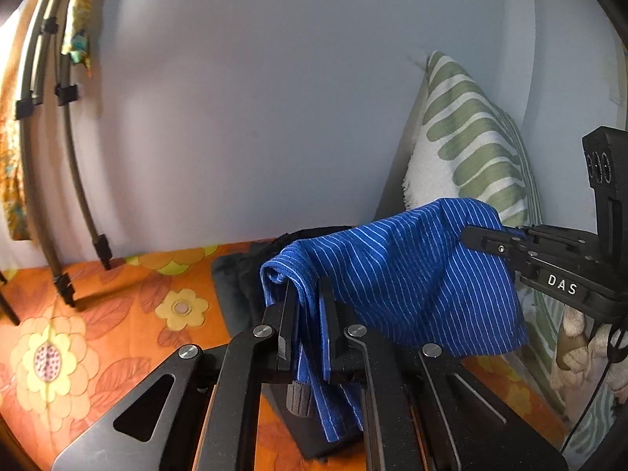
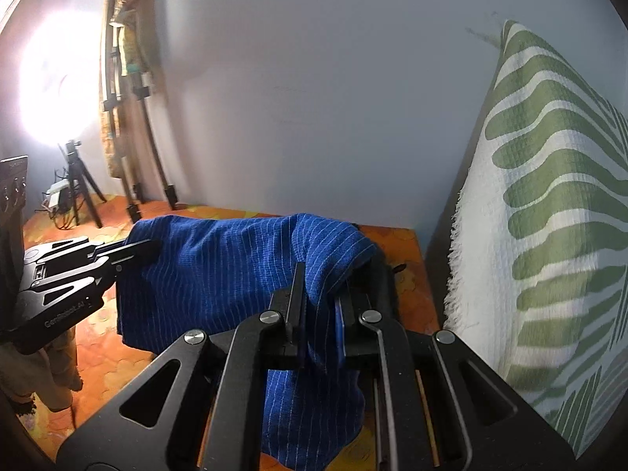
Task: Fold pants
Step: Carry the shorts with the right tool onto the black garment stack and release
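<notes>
We are looking down at a bed surface covered in an orange floral sheet, its big yellow flowers and rust-coloured leaves spreading across the left wrist view. A dark folded garment is lying directly on it, near the back wall. A green-and-white striped cushion is standing on the sheet's far right edge, leaning against the wall. The feet of a folded metal stand are resting at the back left. In the right wrist view we are seeing the same sheet; something beige is showing at lower left, possibly more fabric.
</notes>
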Demonstrator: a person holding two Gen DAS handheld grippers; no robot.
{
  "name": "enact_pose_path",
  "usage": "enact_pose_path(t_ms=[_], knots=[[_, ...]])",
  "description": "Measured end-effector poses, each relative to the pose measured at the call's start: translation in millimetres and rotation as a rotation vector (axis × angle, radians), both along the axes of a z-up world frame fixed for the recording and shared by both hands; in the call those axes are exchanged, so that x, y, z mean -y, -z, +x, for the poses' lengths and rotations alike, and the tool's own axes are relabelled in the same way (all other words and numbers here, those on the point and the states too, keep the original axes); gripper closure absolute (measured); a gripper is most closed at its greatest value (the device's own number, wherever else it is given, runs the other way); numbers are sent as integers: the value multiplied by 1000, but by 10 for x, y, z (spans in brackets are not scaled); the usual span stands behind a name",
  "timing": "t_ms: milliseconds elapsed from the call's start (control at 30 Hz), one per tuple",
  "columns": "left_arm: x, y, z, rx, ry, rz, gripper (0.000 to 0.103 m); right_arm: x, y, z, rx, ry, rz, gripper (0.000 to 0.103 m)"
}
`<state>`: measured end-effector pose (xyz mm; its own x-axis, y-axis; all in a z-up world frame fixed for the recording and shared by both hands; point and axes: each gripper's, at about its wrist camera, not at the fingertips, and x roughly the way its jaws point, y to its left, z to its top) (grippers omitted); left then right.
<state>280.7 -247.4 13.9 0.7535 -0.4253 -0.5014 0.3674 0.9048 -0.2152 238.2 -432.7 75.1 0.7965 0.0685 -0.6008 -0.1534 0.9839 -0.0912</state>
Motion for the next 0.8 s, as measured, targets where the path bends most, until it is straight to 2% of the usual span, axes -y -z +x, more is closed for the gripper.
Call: enact_pose_path(t_ms=[333, 567, 633, 800], knots=[[164, 260, 426, -40, -14, -16, 96, 234, 351, 527, -46, -10, -8, 92], [135, 455, 707, -97, -25, -18, 96, 400, 587, 764, -100, -42, 33, 92], [142, 508, 777, -121, -30, -7, 92, 421, 677, 836, -124, -41, 16, 90], [112, 607, 858, -141, -89, 51, 87, 503, 813, 896, -147, 20, -20, 73]])
